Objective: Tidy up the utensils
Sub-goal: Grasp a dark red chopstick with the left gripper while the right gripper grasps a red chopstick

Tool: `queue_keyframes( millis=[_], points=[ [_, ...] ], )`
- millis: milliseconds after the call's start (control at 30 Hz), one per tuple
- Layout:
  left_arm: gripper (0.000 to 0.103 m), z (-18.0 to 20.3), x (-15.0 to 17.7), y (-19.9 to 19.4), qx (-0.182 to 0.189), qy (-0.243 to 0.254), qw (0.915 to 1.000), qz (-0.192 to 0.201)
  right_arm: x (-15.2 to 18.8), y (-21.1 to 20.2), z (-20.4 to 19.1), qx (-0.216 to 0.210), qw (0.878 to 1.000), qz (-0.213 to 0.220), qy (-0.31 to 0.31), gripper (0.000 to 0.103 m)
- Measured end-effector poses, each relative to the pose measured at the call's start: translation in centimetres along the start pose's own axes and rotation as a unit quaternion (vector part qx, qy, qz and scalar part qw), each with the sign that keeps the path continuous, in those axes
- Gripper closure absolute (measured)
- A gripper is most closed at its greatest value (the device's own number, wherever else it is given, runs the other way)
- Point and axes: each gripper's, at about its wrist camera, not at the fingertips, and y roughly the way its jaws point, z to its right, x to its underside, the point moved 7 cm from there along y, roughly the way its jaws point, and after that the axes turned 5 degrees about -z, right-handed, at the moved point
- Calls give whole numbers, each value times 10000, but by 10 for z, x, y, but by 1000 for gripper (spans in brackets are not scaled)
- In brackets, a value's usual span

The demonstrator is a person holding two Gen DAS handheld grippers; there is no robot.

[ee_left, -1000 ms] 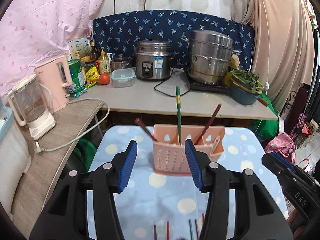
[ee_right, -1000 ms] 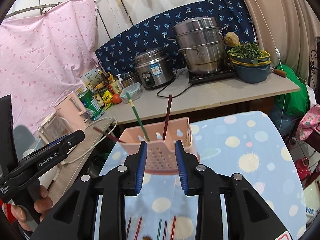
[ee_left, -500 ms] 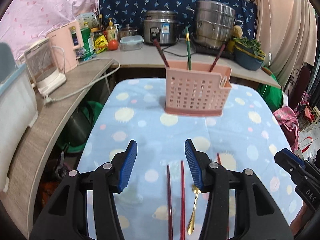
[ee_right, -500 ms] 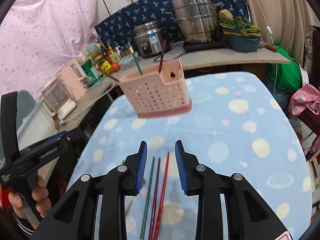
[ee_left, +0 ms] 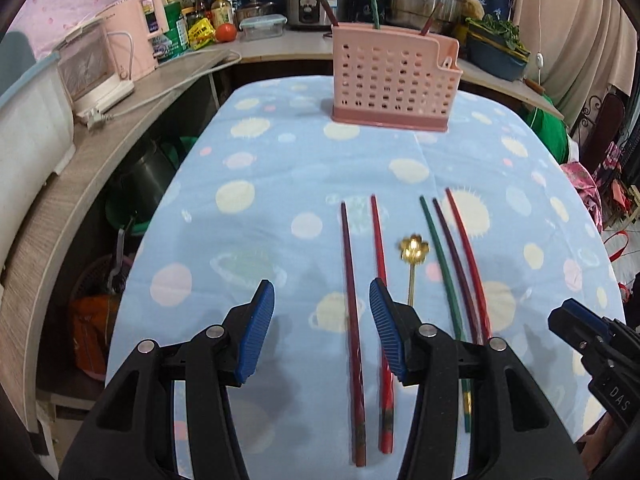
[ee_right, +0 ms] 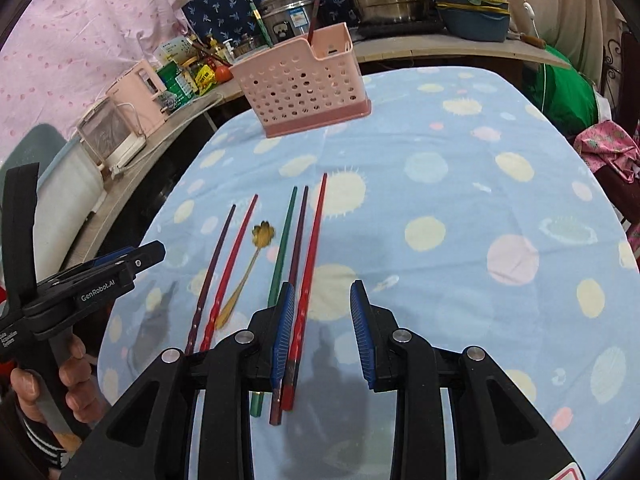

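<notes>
I read both tools as released and empty: the bright red chopstick (ee_right: 310, 264) lies on the desk along 12–6, its butt just inside my right tool (ee_right: 322, 334), the pink utensil basket (ee_right: 304, 80) at 11 o'clock, so right is nearer.

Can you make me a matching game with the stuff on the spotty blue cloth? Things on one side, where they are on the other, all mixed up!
Things:
1. gold spoon
2. pink basket
3. green chopstick on the cloth
4. left gripper

Places:
A. at the far end of the cloth, holding three chopsticks
B. open above a dark red chopstick
C. between two groups of chopsticks
D. leftmost in the group of three

Pairs: 1-C, 2-A, 3-D, 4-B
</notes>
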Motion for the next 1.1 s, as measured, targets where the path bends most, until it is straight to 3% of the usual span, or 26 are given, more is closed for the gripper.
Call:
queue_keyframes(
  millis=[500,1100],
  points=[
    [56,-9,58,16,-21,-54,9992,-406,36,27,-17,159,9990,-306,-295,74],
    [54,0,73,20,142,19,9983,-565,42,33,-15,305,9983,-269,-409,81]
  ],
)
